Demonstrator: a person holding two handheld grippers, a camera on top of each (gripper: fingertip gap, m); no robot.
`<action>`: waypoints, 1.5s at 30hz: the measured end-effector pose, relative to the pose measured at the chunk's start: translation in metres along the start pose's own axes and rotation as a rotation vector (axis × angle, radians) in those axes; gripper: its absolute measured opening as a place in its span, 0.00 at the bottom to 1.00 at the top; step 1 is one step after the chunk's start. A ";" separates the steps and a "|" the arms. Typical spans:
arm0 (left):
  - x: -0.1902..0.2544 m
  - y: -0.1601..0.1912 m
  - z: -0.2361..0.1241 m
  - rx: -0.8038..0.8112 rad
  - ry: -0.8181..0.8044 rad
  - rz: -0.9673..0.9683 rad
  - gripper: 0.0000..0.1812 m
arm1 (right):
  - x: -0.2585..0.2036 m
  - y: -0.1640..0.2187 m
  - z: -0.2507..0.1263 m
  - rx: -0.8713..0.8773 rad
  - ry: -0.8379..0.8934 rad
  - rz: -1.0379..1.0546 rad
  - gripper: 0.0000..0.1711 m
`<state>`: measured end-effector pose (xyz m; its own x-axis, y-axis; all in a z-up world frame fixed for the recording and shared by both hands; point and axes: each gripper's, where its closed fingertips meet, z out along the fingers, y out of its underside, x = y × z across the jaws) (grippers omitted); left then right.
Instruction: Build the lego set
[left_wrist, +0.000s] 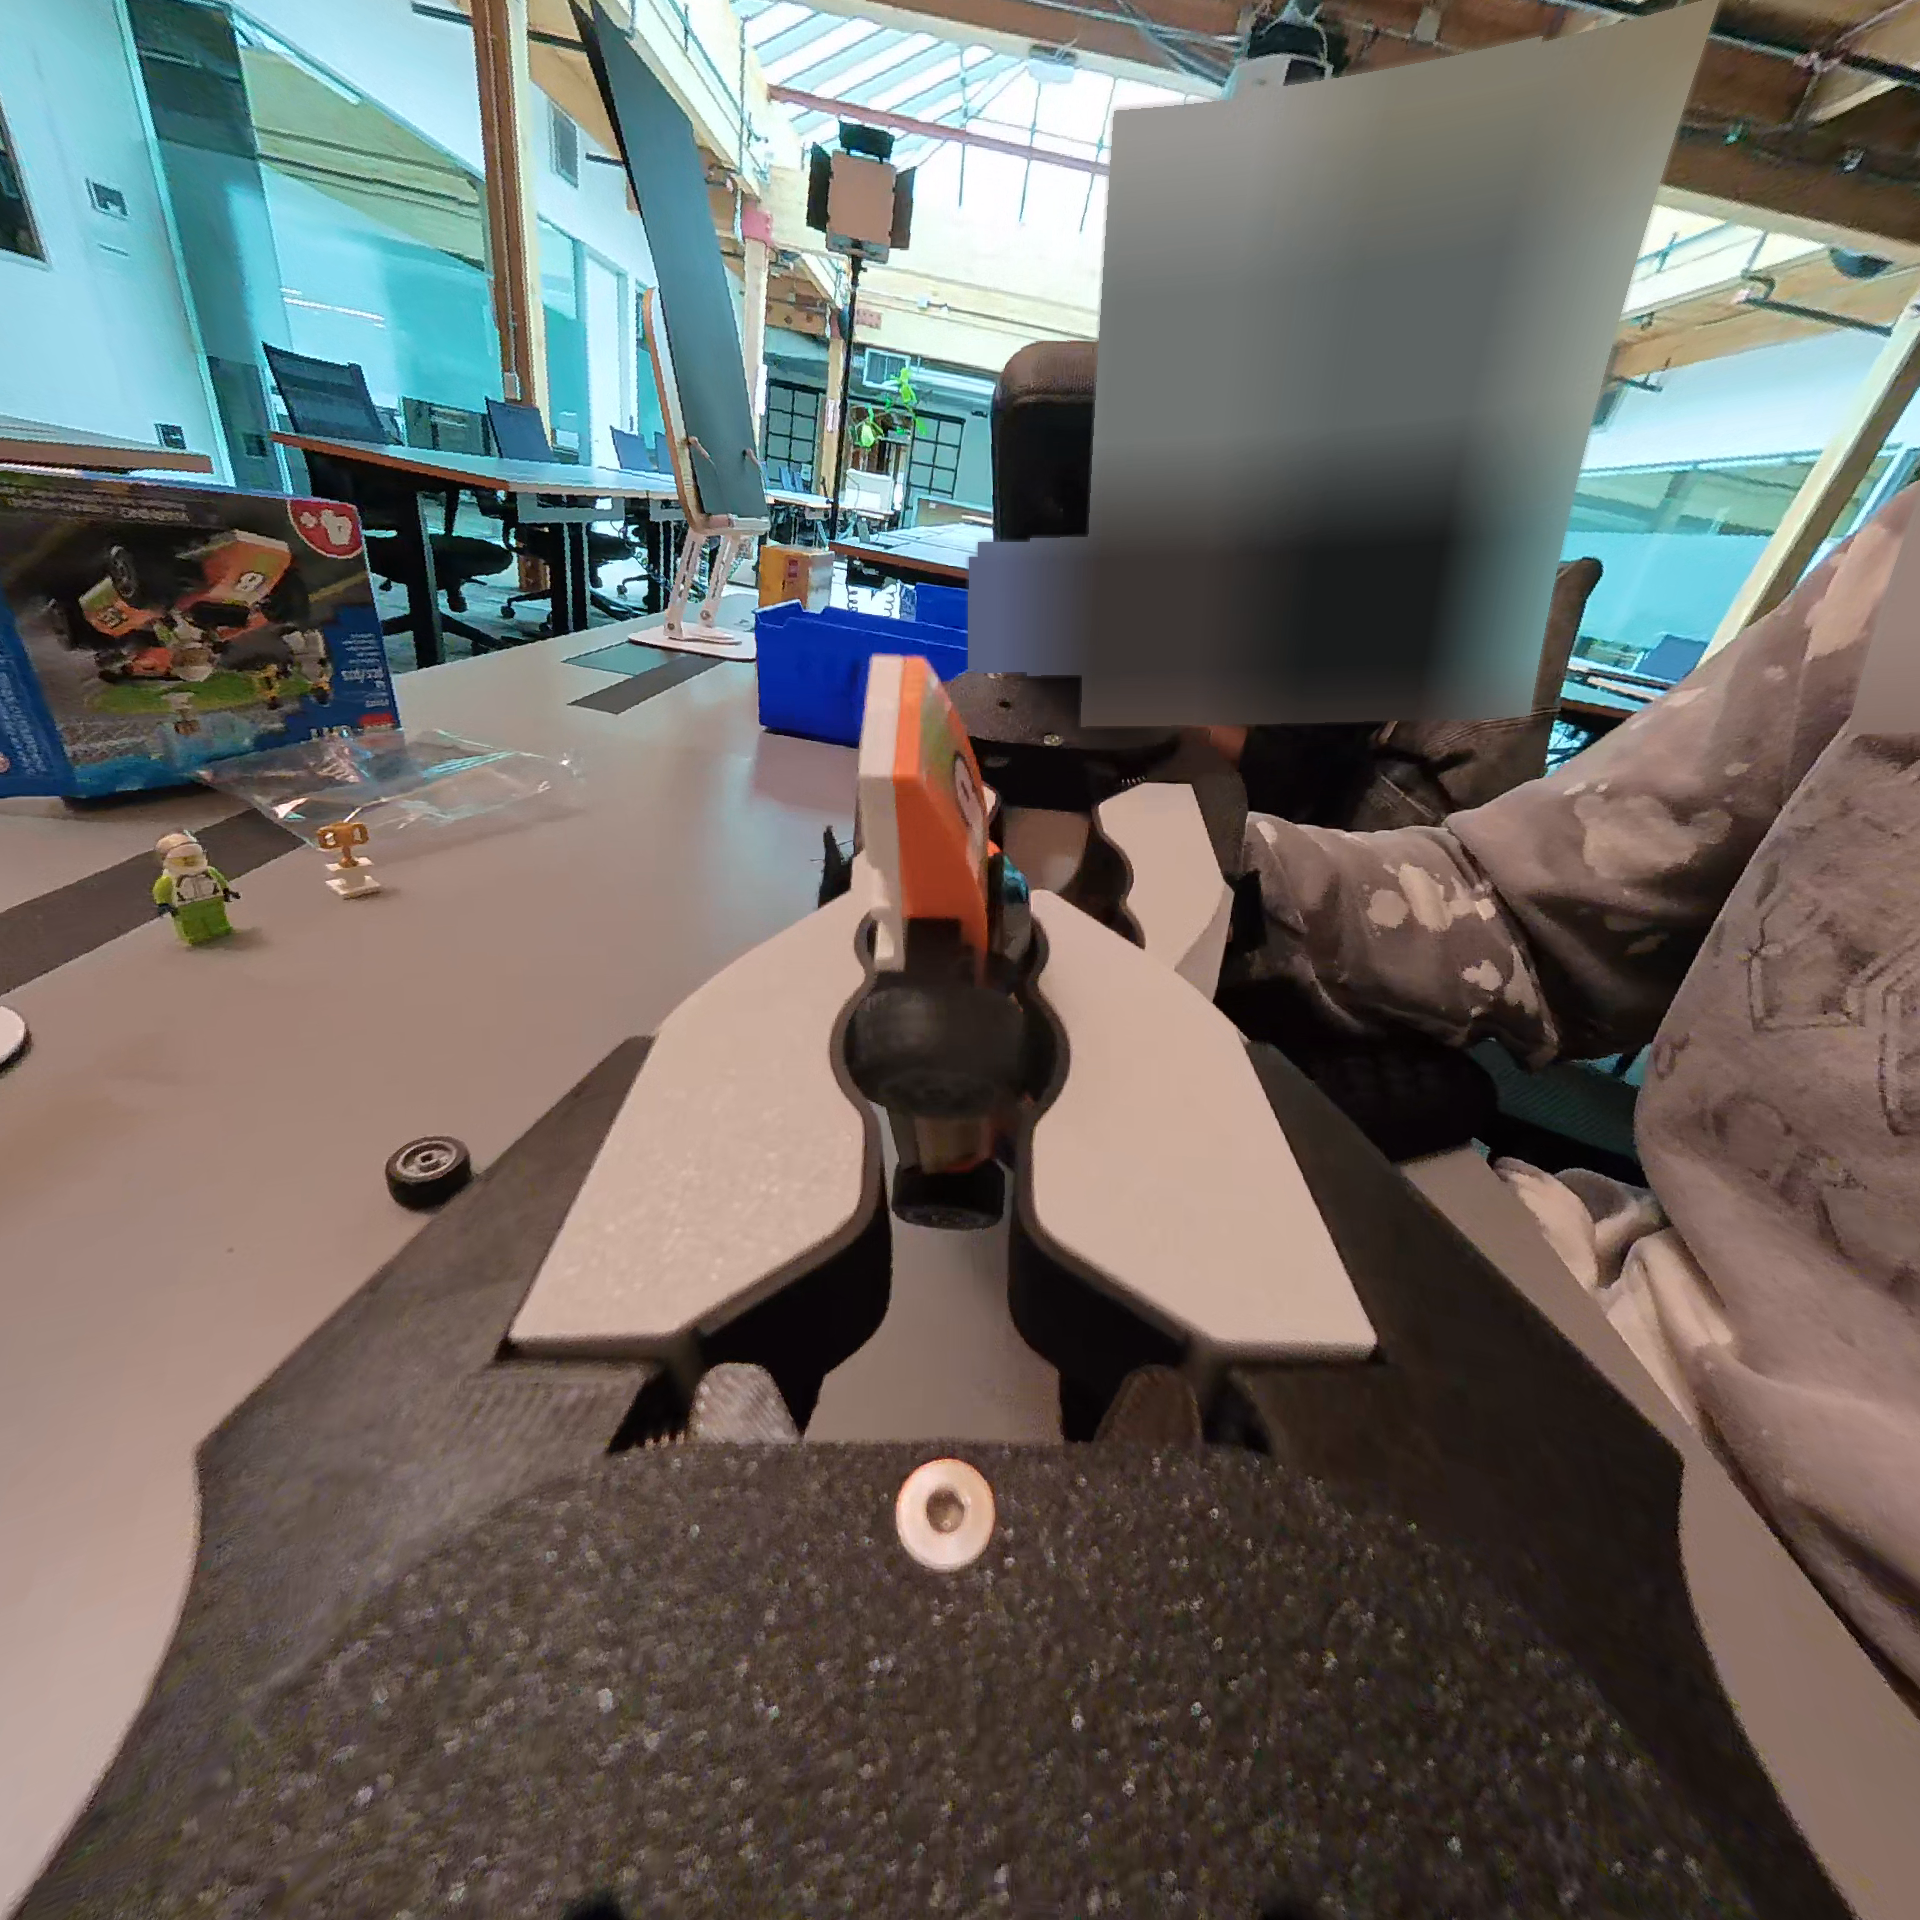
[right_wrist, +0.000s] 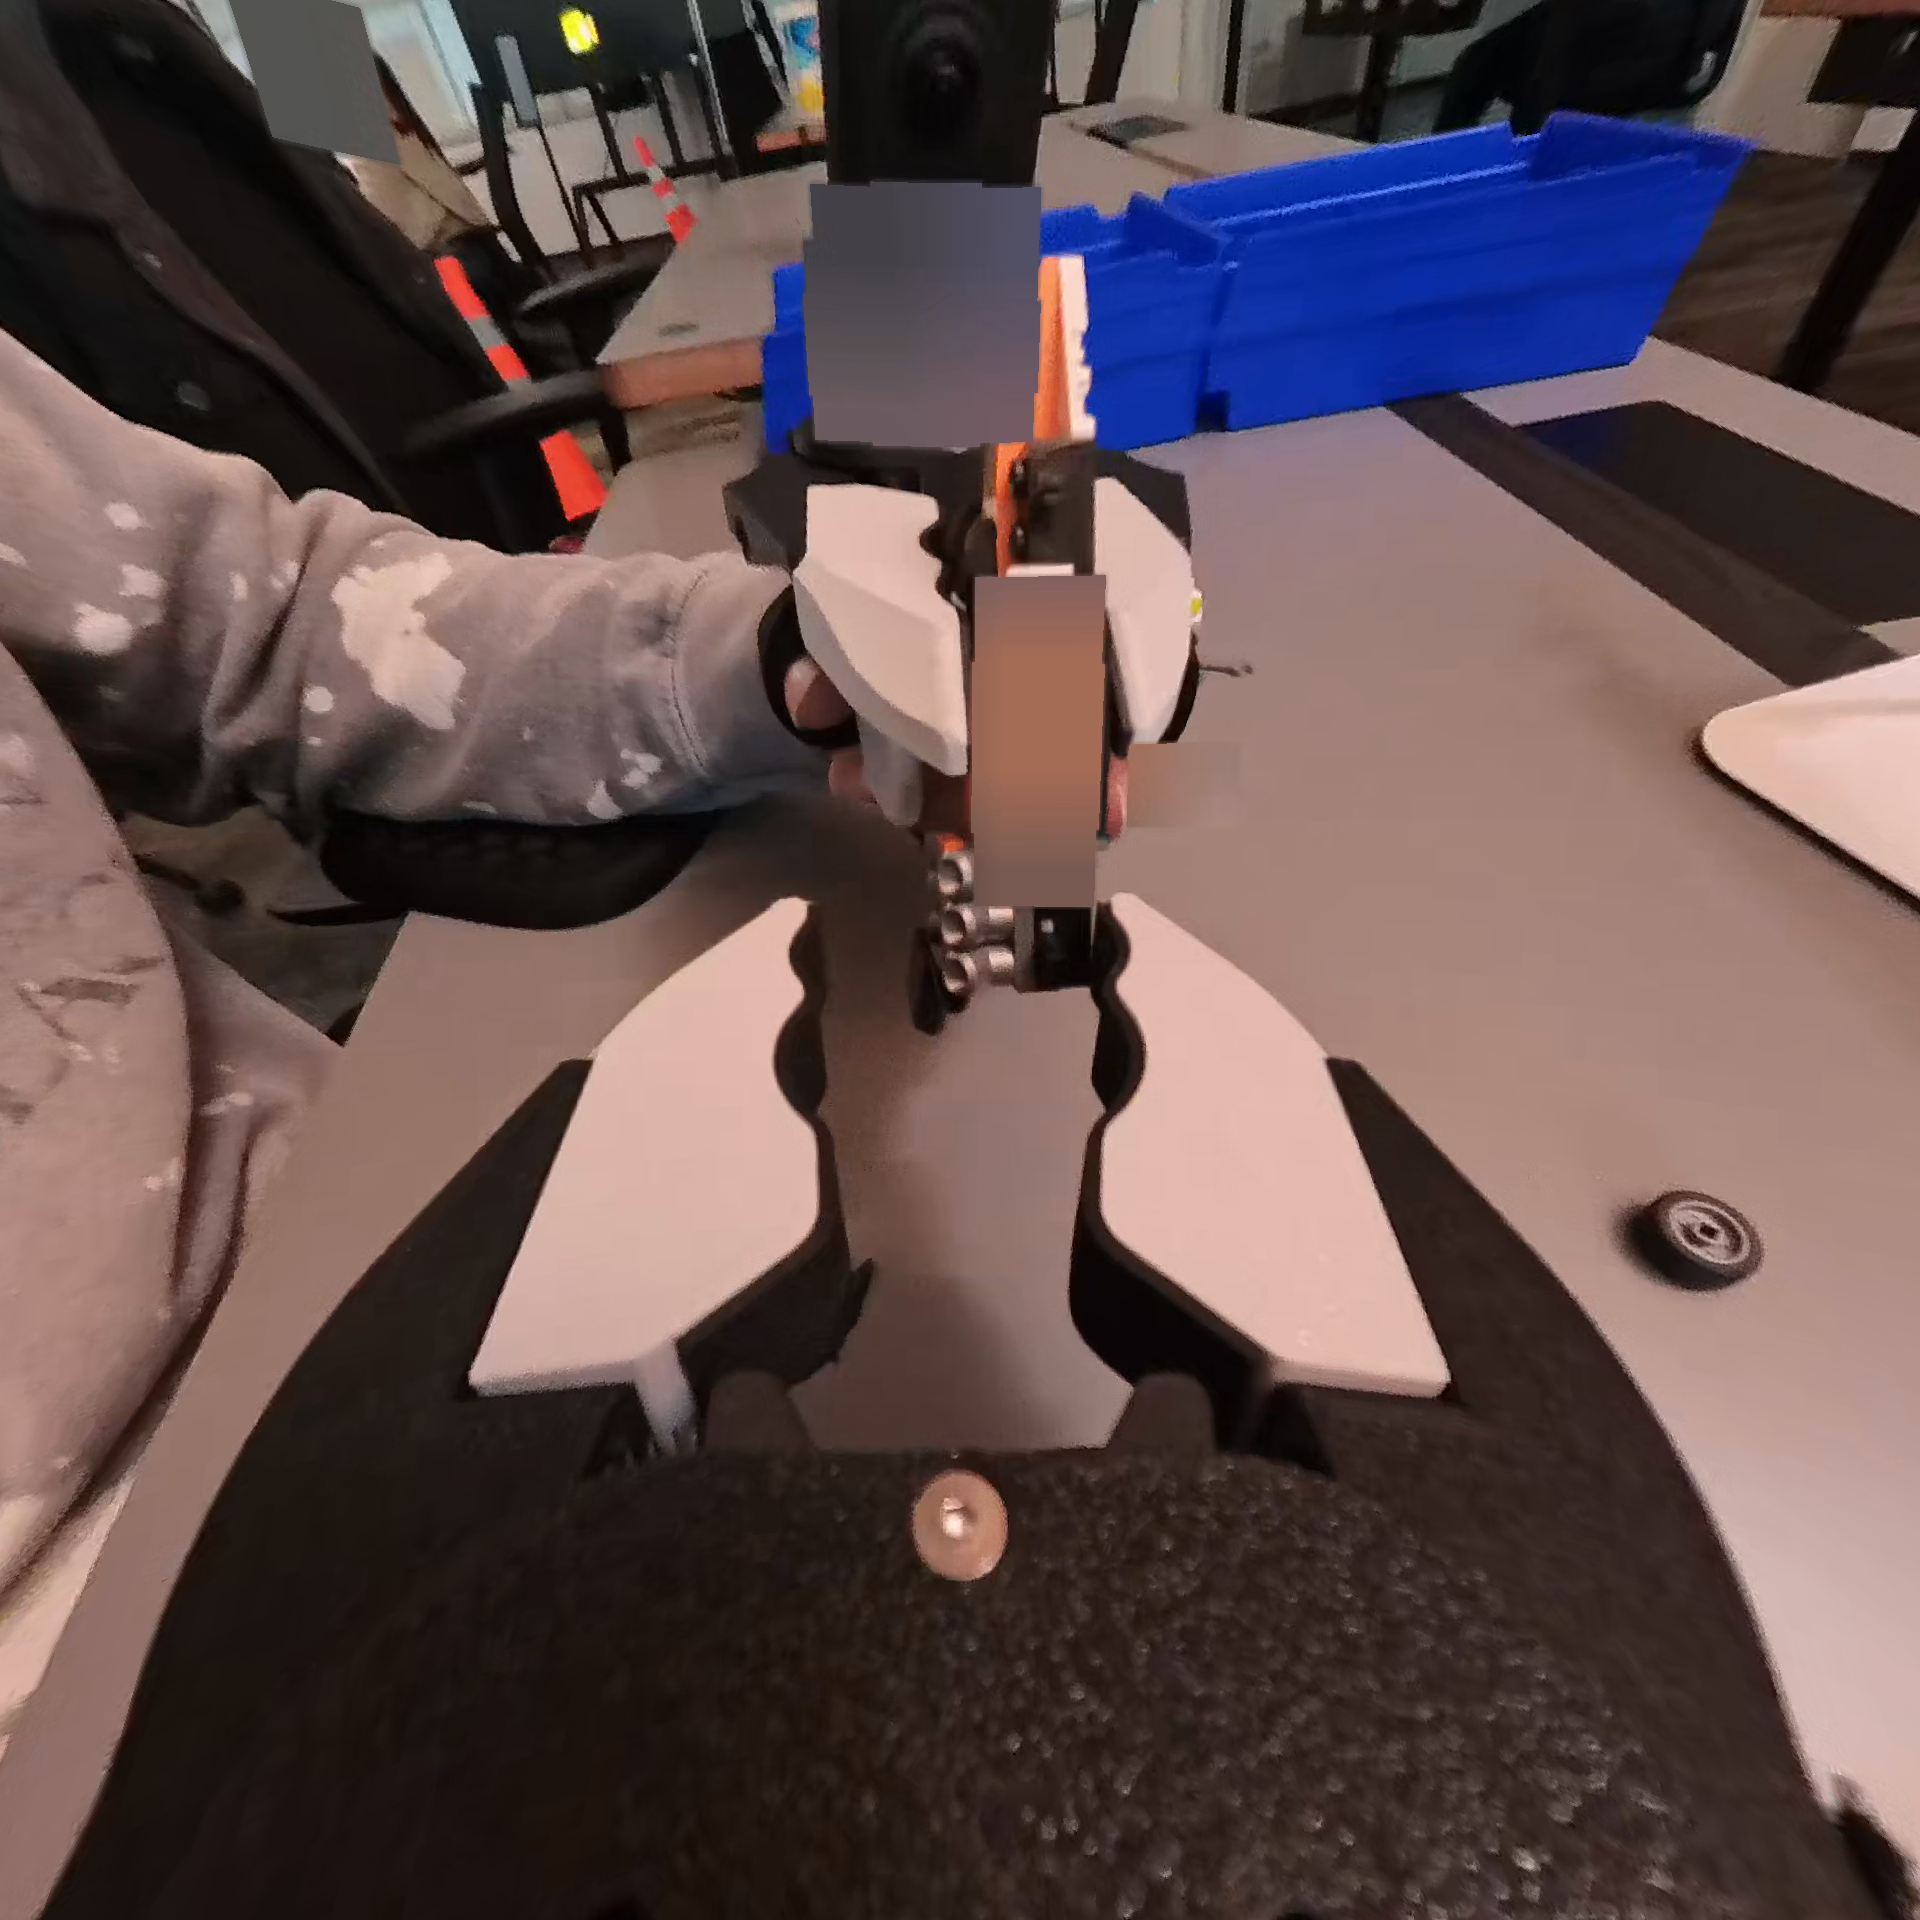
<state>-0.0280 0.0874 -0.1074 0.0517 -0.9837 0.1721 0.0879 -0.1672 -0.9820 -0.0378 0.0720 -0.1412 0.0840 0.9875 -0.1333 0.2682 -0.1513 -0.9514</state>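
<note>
Gripping lego car (left_wrist: 925, 831), left gripper (left_wrist: 940, 935), printed set box (left_wrist: 187, 634)

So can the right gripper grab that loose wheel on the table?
Probably yes. Its jaws are open and empty, and the wheel lies alone on bare table to the right gripper's right, nothing between.

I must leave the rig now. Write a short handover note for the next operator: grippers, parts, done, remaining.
Left gripper: shut on the orange-and-white lego car body, held on end above the grey table.
Right gripper: open, its tips at the car's lower end; whether they touch is unclear.
Loose black wheel lies on the table beside the left gripper.
Done: green minifigure and small gold trophy stand near the lego box.
Left: probably fit the loose wheel.
</note>
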 end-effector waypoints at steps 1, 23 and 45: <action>0.000 -0.001 0.000 0.003 0.001 -0.001 0.12 | 0.001 -0.003 0.001 0.011 0.012 0.003 0.28; 0.004 -0.002 0.004 0.052 0.032 -0.040 0.10 | 0.006 -0.023 -0.004 0.174 0.062 0.007 0.16; 0.007 -0.012 -0.008 0.116 0.089 -0.059 0.09 | 0.110 0.075 -0.088 -0.337 0.538 0.033 0.20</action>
<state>-0.0367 0.0815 -0.0954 -0.0451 -0.9752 0.2168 0.2025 -0.2214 -0.9539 0.0763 0.1655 -0.2023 0.5442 0.8351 0.0804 0.5374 -0.2734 -0.7978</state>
